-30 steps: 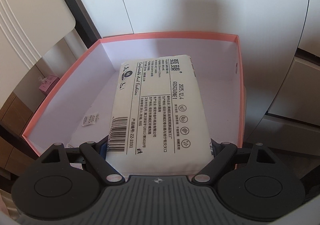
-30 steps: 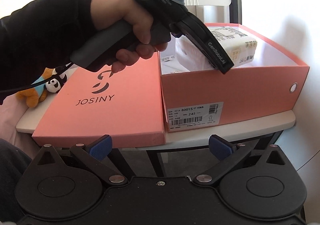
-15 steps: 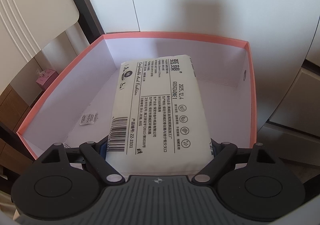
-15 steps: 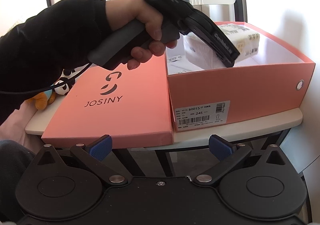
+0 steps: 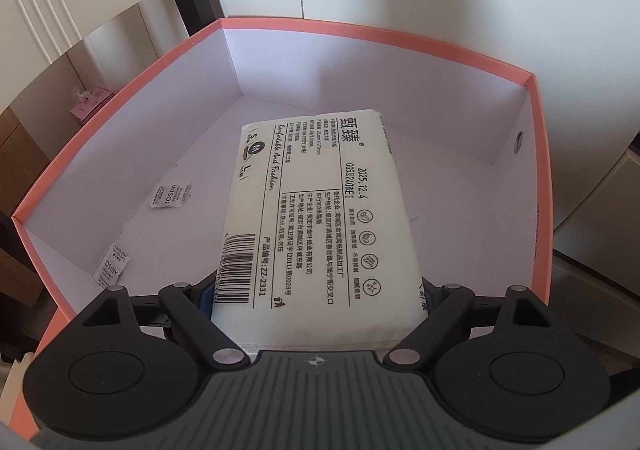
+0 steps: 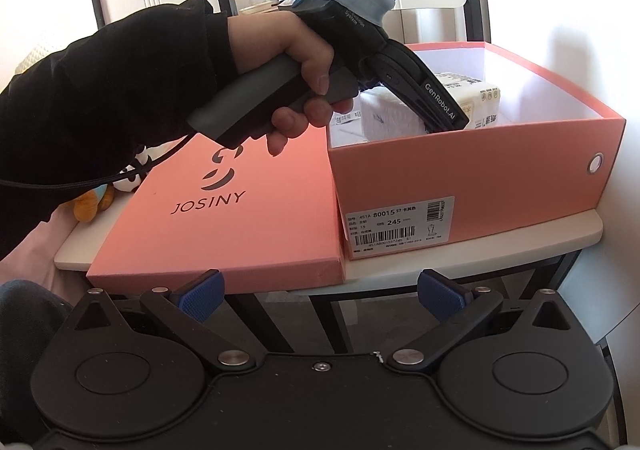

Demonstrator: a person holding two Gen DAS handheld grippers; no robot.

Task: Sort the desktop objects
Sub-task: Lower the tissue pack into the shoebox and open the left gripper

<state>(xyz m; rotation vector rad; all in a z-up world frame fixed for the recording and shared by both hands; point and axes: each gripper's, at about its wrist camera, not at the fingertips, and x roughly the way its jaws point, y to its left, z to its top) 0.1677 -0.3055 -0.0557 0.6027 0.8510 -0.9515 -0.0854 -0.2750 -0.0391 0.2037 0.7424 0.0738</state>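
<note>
Your left gripper has its jaws clamped on the near end of the white tissue pack, while your right gripper has its jaws apart with nothing between them, near the table's front edge. On that table the open pink shoebox stands at the right, touching its JOSINY lid, which lies flat at the left. The tissue pack sits inside the box, angled down toward its floor. Two small desiccant sachets lie on the box floor, left of the pack. Your left hand grips the handle.
</note>
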